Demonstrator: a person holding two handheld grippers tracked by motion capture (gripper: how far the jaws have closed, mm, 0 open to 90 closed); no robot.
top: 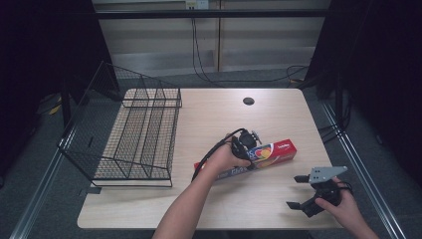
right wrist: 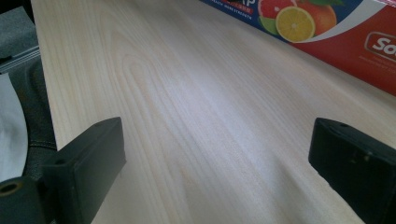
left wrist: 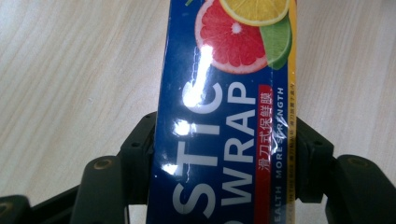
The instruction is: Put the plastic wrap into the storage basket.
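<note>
Pinching the plastic wrap box (left wrist: 224, 140) across its width with our left claw (top: 245, 145), we see its long axis lie across the desk (top: 214, 114), right claw (top: 304, 191) spread (idle nearby).

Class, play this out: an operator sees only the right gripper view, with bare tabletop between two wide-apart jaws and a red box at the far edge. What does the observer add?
Operator: Is that box held?
Observer: Yes, the left gripper is shut on the plastic wrap box.
Operator: Where along it?
Observer: Near its middle, on the blue printed part.
Operator: Anything else on the table?
Observer: A black wire basket lies at the left.
</note>
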